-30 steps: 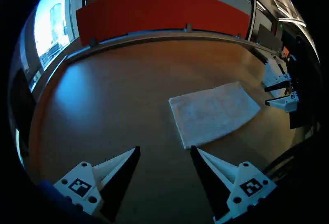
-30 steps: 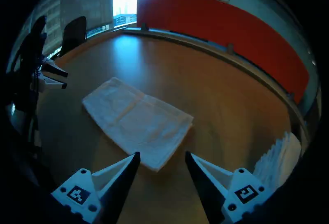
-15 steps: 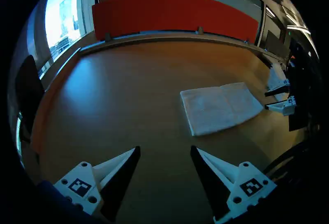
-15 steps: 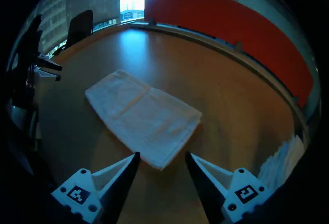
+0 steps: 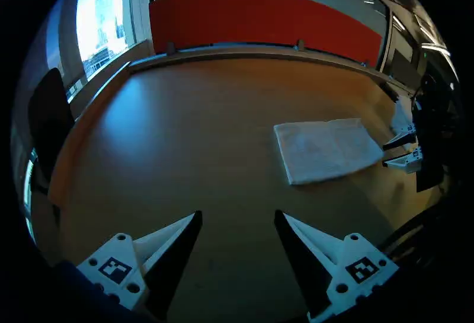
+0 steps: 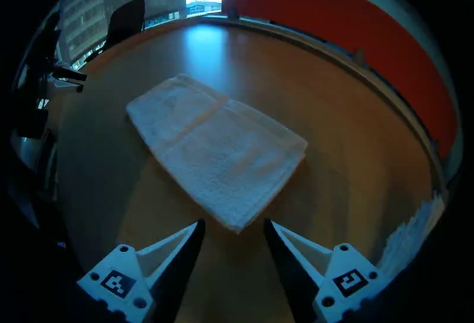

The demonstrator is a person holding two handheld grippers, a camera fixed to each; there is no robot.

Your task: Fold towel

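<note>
A white towel (image 6: pixel 216 148) lies folded flat on the wooden table (image 6: pixel 332 127), with a crease line across its middle. My right gripper (image 6: pixel 233 231) hovers open just short of the towel's near corner, nothing between its fingers. In the left gripper view the same towel (image 5: pixel 327 148) lies far off at the right, and my left gripper (image 5: pixel 237 219) stands open over bare table well away from it. The right gripper (image 5: pixel 402 150) also appears at the towel's far right end in that view. The left gripper (image 6: pixel 66 80) shows small at the far left of the right gripper view.
A red partition (image 5: pixel 260 18) runs along the table's far edge. A stack of white towels (image 6: pixel 412 234) sits at the right edge of the right gripper view. A dark chair (image 6: pixel 125 21) stands by the bright window (image 5: pixel 101 15).
My left gripper has drawn back and turned, so the towel now looks smaller and farther right. My right gripper has moved closer to the towel's near corner.
</note>
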